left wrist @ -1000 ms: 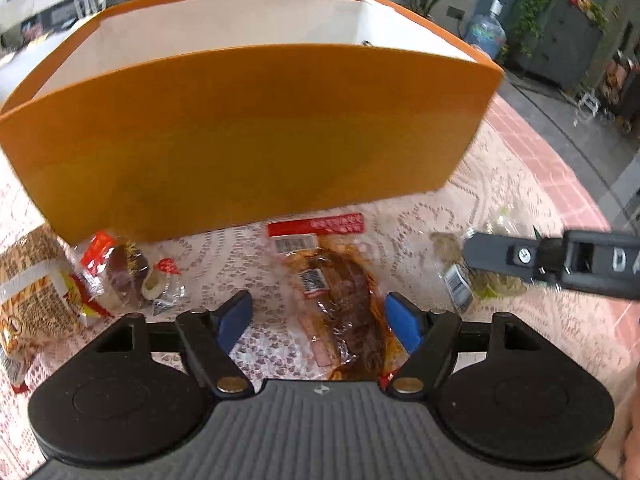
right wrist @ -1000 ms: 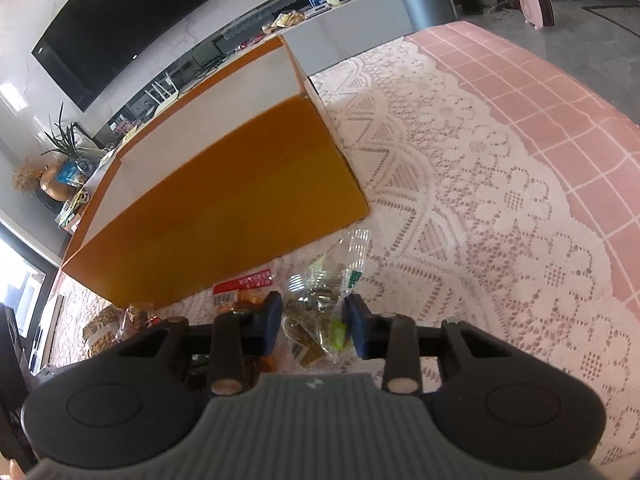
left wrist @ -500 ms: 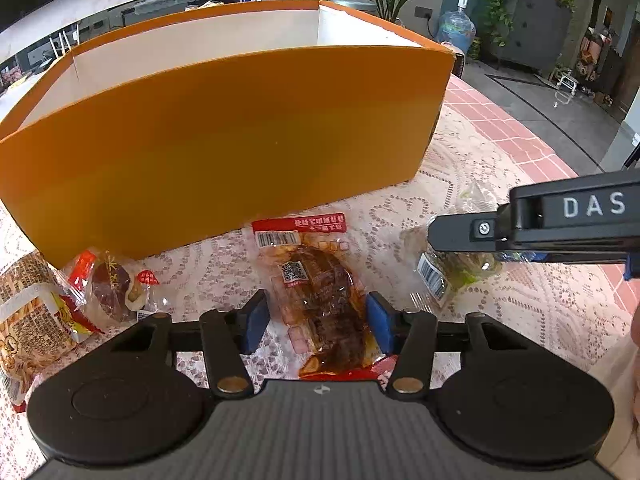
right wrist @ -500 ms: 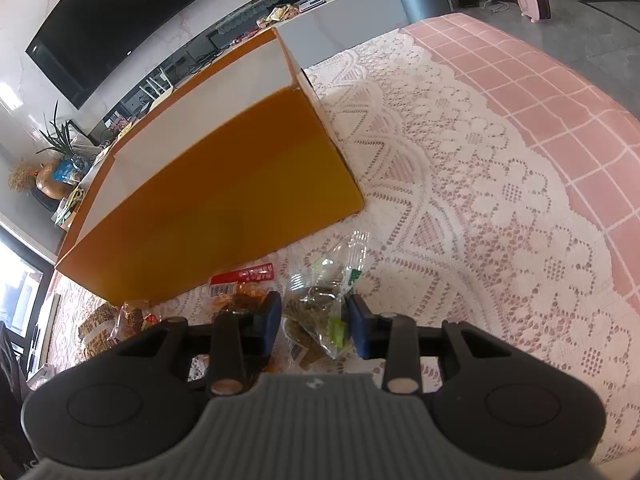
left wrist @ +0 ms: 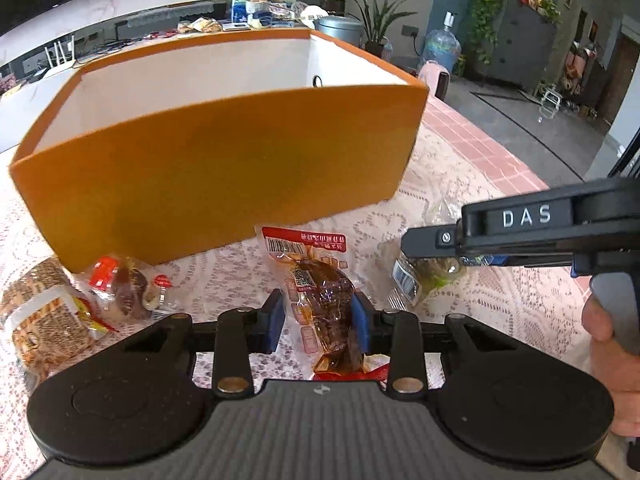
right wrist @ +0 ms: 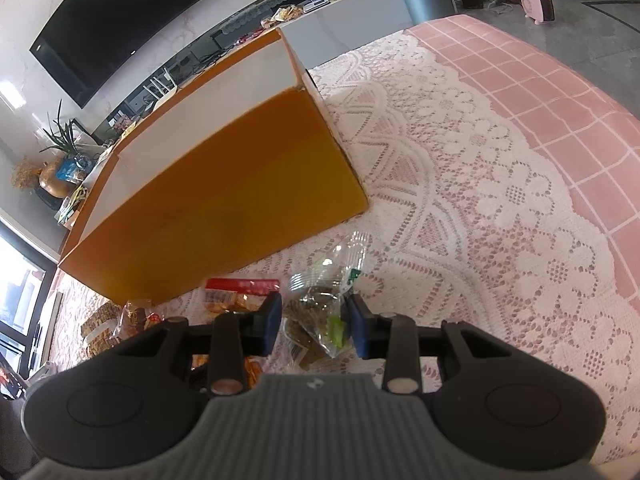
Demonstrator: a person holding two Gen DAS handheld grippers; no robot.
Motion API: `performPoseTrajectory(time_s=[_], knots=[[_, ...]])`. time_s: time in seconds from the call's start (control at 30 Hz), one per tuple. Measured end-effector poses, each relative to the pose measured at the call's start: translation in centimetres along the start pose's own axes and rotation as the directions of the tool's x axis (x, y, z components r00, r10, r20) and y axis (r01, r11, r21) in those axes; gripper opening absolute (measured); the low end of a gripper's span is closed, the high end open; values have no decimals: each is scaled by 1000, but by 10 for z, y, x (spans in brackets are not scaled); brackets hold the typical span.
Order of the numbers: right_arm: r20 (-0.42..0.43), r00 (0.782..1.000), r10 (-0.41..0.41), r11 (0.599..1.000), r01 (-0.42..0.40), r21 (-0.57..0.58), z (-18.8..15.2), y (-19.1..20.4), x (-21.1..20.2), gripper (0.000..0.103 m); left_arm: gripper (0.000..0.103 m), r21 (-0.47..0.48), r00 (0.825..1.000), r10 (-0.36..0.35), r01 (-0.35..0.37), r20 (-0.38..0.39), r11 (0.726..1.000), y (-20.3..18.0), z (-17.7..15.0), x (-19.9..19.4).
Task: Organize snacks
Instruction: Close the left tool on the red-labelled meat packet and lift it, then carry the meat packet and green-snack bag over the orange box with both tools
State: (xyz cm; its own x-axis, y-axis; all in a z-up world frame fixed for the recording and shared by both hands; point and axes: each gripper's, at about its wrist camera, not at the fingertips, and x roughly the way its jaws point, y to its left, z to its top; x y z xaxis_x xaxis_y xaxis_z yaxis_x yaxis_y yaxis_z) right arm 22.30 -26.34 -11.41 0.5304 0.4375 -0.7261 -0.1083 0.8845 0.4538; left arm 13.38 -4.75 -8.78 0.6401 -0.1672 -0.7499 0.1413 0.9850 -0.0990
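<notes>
Two grippers are at work, one in each of your hands, both angled down at snack packets on the lace-covered counter (right wrist: 460,184). Your left gripper (left wrist: 319,320) has just been closing, and its blue pads now sit against both sides of a clear packet of brown meat snack (left wrist: 320,292) with a red header strip; the packet's lower end appears to be lifted off the cloth, its header pointing toward 12 o'clock. Your right gripper (right wrist: 313,326) is clenched on a clear packet of green-brown pickled snack (right wrist: 320,312), pads pressing each side, the packet's crinkled top fanning out toward 1 o'clock. In the left wrist view that same right gripper (left wrist: 432,240) reaches in from 3 o'clock, your hand (left wrist: 612,356) wrapped on its handle at 4 o'clock.

The orange box (left wrist: 224,184) with its white inside stands open at 12 o'clock, just beyond both packets, and nothing shows in the part of its interior you can see. At 9 o'clock of the left gripper lie a small clear packet with red print and a dark filling (left wrist: 128,284), and beside it, toward the frame edge, a larger brown-patterned packet (left wrist: 44,320). Both rest on the cloth, near the box's front wall, apart from either gripper.
</notes>
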Motion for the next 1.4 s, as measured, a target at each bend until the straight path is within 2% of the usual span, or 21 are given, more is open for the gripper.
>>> performPoseTrajectory(time_s=[0.07,0.23,0.27,0.37,0.5,0.6,0.7,0.77,0.87,0.93,1.1,1.4], knots=[[2,1000,1,1000,-1,-5,0,1,-1,33,13,-13,1000,7,-7,3,1000,3,-2,-6],[0,1000,2,1000,-2,-24,-1,4,-2,33,10,-49,1000,-23,22,-13,999,11,-3,-14],[-2,1000,2,999,-2,-33,-2,6,-2,33,9,-67,999,-52,51,-12,996,11,-1,-12],[-37,999,23,997,-25,-72,-5,12,-1,33,8,-166,988,-152,150,0,975,21,-4,-16],[-97,995,30,994,-40,-106,-11,20,0,32,8,-227,981,-196,189,-10,955,26,-4,-12],[-113,993,48,997,-54,-57,-10,14,1,32,11,-280,972,-233,220,-11,934,29,-3,-8],[-124,990,72,997,-74,-7,-9,7,3,32,13,-283,973,-225,204,-43,937,24,1,1],[-127,989,79,997,-80,1,-8,6,5,32,19,-275,977,-199,173,-71,946,19,2,7],[-124,989,79,997,-81,-4,-8,7,7,32,23,-259,984,-139,105,-116,960,12,3,17],[-123,989,81,997,-82,-1,-8,6,7,32,23,-252,984,-129,96,-121,963,10,3,22],[-112,991,75,997,-77,-8,-8,7,5,32,19,-262,991,-105,79,-85,962,13,-1,16],[-1,998,59,998,-59,-33,-8,8,-21,31,17,-265,994,-104,108,29,958,25,1,-26]])
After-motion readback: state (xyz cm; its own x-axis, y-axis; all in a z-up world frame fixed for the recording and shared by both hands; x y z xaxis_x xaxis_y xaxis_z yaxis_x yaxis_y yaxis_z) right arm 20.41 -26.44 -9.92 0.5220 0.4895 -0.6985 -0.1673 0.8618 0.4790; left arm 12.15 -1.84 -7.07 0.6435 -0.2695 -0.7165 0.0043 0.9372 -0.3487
